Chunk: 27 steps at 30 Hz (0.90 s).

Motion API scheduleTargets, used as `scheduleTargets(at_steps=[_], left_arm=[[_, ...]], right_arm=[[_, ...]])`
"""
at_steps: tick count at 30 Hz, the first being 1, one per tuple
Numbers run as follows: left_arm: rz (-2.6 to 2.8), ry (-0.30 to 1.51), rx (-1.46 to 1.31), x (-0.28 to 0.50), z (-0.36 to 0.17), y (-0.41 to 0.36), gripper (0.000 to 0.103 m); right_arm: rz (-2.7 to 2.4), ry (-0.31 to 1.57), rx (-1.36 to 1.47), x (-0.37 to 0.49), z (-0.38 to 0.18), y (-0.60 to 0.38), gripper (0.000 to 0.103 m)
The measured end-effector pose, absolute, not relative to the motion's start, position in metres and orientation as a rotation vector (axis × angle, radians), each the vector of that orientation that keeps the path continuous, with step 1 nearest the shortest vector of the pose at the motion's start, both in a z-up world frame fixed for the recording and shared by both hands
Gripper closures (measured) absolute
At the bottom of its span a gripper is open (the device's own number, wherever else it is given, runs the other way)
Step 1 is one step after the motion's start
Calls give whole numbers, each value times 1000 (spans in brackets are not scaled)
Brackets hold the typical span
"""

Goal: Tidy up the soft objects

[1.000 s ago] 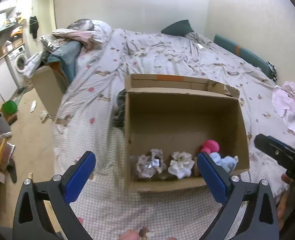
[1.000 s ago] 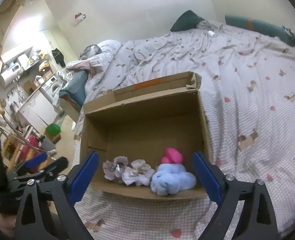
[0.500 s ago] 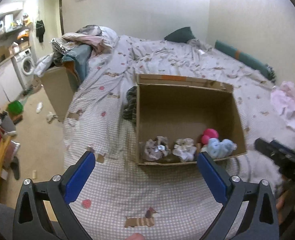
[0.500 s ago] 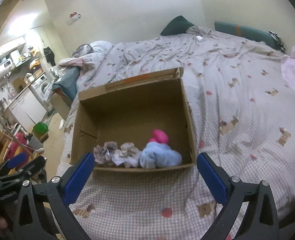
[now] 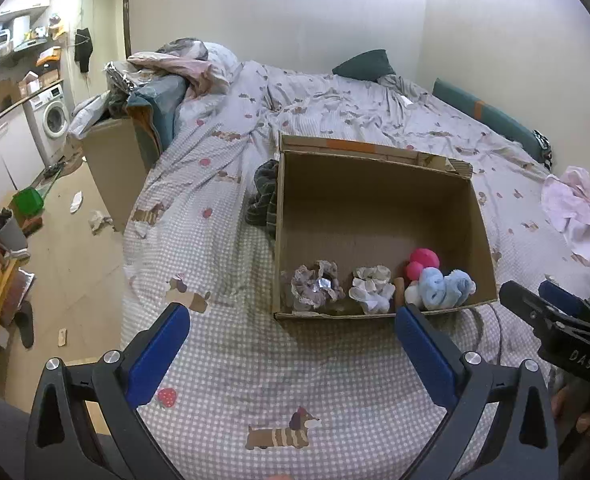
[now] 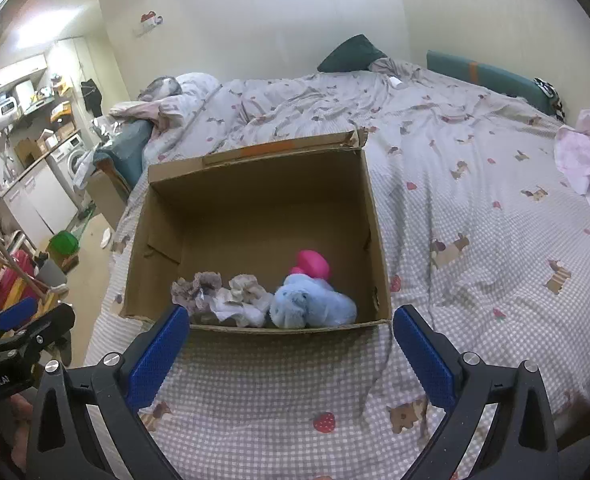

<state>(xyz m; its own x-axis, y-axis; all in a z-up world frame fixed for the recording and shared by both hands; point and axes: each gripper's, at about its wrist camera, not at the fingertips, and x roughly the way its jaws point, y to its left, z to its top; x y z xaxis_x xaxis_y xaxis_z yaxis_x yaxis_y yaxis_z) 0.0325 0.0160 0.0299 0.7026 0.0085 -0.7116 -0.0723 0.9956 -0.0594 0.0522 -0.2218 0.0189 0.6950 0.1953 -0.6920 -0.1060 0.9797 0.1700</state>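
Observation:
An open cardboard box point(image 5: 375, 200) point(image 6: 255, 184) sits on the bed. Along its near wall lie a grey-purple scrunchie point(image 5: 315, 286) point(image 6: 195, 286), a white scrunchie point(image 5: 371, 286) point(image 6: 243, 296), a blue plush toy point(image 5: 443, 288) point(image 6: 311, 304) and a pink ball point(image 5: 423, 260) point(image 6: 313, 264). My left gripper point(image 5: 291, 344) is open and empty, held back from the box's near edge. My right gripper point(image 6: 291, 344) is open and empty, just short of the box's near wall.
A dark checked cloth point(image 5: 263, 196) lies against the box's left side. Pink clothing point(image 5: 575, 216) point(image 6: 587, 156) lies at the bed's right. A second box piled with laundry point(image 5: 123, 120) stands left of the bed, with floor clutter beyond it.
Both grippers have pulled back and up from the box, so it looks smaller and further off. The objects in the box have not moved.

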Motion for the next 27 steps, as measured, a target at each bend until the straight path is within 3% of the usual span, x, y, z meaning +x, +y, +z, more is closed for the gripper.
scheduleTargets(at_steps=[27], left_arm=[[35,800,-94,37,26,13,1]], right_arm=[[176,777,77,50,21,-214,0]])
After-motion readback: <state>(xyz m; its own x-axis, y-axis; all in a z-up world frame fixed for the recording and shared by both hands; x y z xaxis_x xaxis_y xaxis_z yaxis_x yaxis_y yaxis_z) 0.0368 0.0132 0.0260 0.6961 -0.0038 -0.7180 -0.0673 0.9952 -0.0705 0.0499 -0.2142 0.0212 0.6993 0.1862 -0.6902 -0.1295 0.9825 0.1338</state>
